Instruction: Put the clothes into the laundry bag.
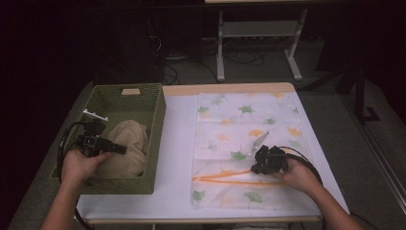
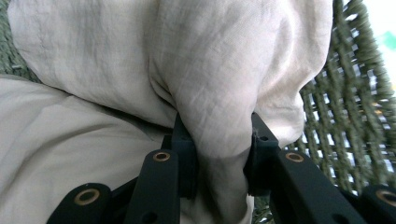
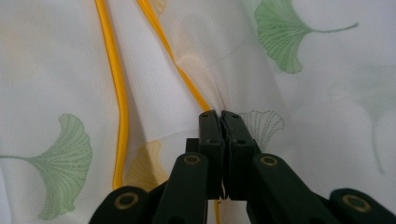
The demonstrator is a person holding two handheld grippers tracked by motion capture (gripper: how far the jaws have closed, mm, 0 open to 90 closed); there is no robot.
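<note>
High view: white desk (image 1: 179, 143) with a green woven basket (image 1: 155, 139) at its left end and a translucent mesh bag (image 1: 244, 120) printed with green and orange ginkgo leaves lying flat at centre-right. Beige cloth (image 1: 129, 143) is bunched inside the basket. The left hand (image 1: 79, 165) holds the left gripper (image 1: 117, 148) over the basket, tip at the cloth. The right hand (image 1: 299, 175) holds the right gripper (image 1: 256, 165) low on the bag, right at its orange zipper (image 1: 230, 178), which runs across the bag's near part and gapes a little at the left. A small white piece (image 1: 95, 115) sits on the basket's left rim; can't tell what it is.

Left gripper view: jaws are clamped on a pinched fold of the beige cloth (image 2: 224, 93), fabric bulging up between and above them. More cloth lies lower left. Basket weave (image 2: 350, 112) is visible right behind, on the right.

Right gripper view: jaws are pressed together, tips touching the mesh bag (image 3: 303, 116) just beside one orange zipper (image 3: 116, 88) line. Fabric puckers around the tips, so a bit of mesh looks pinched there; can't confirm how much. Two zipper lines diverge up the frame, green leaf prints on either side.
</note>
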